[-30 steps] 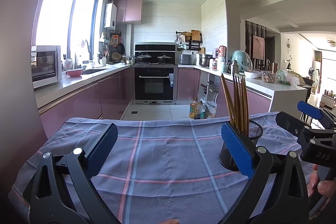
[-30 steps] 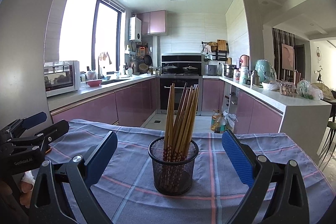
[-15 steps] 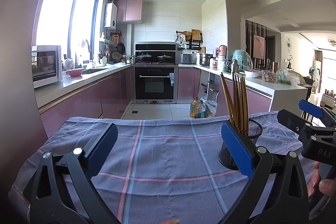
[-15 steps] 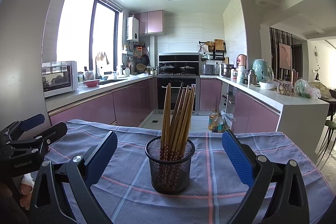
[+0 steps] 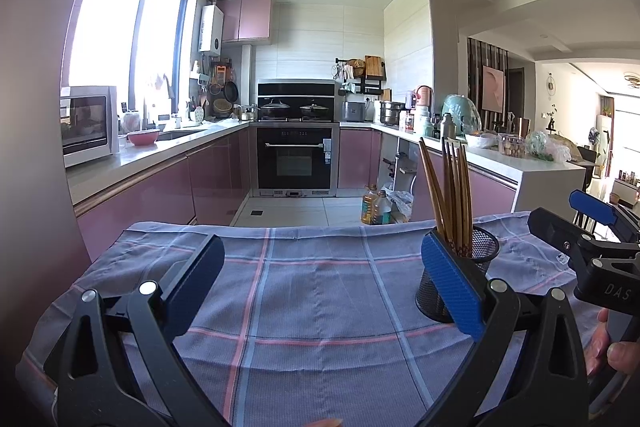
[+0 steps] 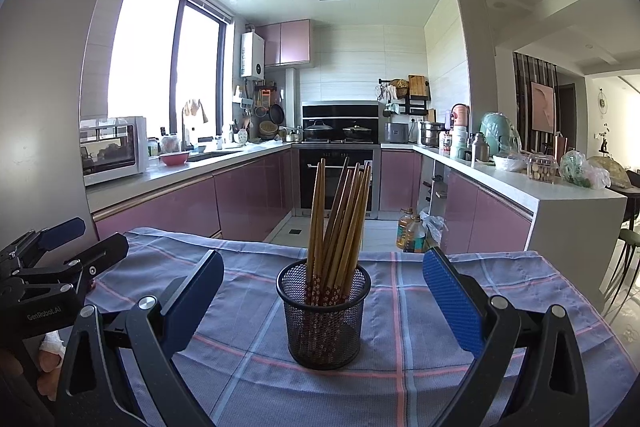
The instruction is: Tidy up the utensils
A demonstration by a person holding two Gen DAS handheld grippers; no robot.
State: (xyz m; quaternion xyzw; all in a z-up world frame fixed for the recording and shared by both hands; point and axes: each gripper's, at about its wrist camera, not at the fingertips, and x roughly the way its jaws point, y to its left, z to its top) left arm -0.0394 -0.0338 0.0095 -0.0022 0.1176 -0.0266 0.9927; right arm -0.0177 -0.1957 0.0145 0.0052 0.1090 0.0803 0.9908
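Note:
A black mesh cup (image 6: 324, 311) stands upright on a blue checked cloth (image 6: 400, 355), holding several wooden chopsticks (image 6: 340, 219). My right gripper (image 6: 323, 287) is open and empty, with the cup centred just beyond its fingers. My left gripper (image 5: 322, 275) is open and empty over bare cloth (image 5: 312, 291). The cup (image 5: 472, 267) and chopsticks (image 5: 452, 195) show in the left wrist view behind the right finger. The right gripper (image 5: 592, 227) shows at that view's right edge, and the left gripper (image 6: 72, 247) at the right wrist view's left edge.
The cloth-covered table ends at a far edge (image 6: 360, 253), with kitchen floor and pink cabinets (image 6: 248, 199) beyond. A white counter (image 6: 560, 203) with bags and jars stands at the right. Oil bottles (image 6: 408, 231) sit on the floor.
The right gripper has drifted slightly right, so the cup sits more centred between its fingers. The left gripper has barely moved.

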